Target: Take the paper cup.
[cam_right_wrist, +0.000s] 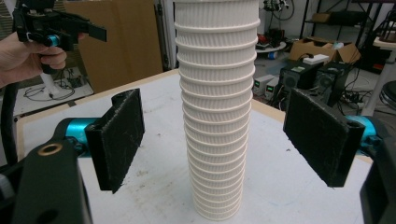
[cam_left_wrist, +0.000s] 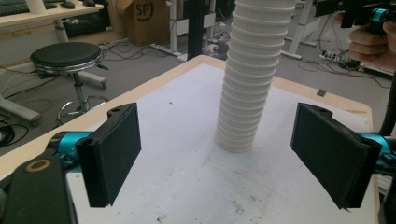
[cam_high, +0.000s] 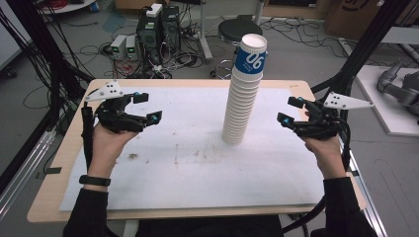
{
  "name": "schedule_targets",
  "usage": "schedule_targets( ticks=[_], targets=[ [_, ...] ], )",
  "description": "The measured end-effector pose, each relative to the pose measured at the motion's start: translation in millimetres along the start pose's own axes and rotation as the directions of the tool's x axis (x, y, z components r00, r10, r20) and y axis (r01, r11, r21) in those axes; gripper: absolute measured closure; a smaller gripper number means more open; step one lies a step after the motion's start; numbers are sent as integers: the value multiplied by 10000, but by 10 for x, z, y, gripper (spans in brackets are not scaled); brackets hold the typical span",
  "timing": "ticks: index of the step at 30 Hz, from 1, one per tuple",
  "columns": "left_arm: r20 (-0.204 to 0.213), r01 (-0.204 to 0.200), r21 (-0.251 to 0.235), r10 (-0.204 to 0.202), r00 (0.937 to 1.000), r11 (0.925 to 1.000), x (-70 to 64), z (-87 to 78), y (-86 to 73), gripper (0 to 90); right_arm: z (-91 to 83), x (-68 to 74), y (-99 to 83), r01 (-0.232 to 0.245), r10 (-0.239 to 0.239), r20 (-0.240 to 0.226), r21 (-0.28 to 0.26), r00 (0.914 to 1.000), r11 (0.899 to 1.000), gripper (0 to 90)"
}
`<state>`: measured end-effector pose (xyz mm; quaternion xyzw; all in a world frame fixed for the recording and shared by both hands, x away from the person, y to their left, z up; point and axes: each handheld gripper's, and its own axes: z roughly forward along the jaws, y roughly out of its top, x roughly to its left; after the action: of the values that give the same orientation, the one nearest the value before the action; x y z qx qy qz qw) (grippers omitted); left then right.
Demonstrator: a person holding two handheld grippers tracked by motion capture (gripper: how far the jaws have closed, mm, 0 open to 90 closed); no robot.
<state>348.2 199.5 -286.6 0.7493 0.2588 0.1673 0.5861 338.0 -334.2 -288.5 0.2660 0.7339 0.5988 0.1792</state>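
A tall stack of white ribbed paper cups [cam_high: 242, 98] stands upright near the middle of the white sheet [cam_high: 188, 168]; its top cup carries a blue band with "06". My left gripper [cam_high: 147, 107] hovers at the left of the table, open and empty, well apart from the stack. At the right, my right gripper [cam_high: 289, 109] is open too, a short way from the stack. The left gripper view shows the cup stack [cam_left_wrist: 250, 79] ahead between wide-apart pads, gripper [cam_left_wrist: 224, 154]. In the right gripper view the stack [cam_right_wrist: 215, 107] rises between the spread pads, gripper [cam_right_wrist: 219, 140].
The wooden table [cam_high: 49, 207] carries the stained white sheet. On the floor behind it are a black stool [cam_high: 236, 30], computer boxes [cam_high: 158, 27] and tangled cables. Dark frame poles stand at both sides. A cardboard box [cam_left_wrist: 145, 18] sits beyond the table.
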Motion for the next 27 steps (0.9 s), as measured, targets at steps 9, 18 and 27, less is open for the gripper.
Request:
schedule_targets(
  ticks=[9, 18, 27],
  targets=[
    [45, -2, -114, 3, 10000, 9999, -8, -22, 26, 159, 8, -11, -4, -47, 47, -223, -11, 9997, 10000, 205],
    [325, 6, -114, -2, 9995, 9999, -17, 22, 32, 159, 14, 5, 4, 25, -26, -242, -53, 9997, 10000, 204],
    [407, 34, -84, -31, 9992, 10000, -33, 35, 42, 159, 71, -23, 55, 75, -78, -240, -151, 9997, 9999, 199]
  ],
)
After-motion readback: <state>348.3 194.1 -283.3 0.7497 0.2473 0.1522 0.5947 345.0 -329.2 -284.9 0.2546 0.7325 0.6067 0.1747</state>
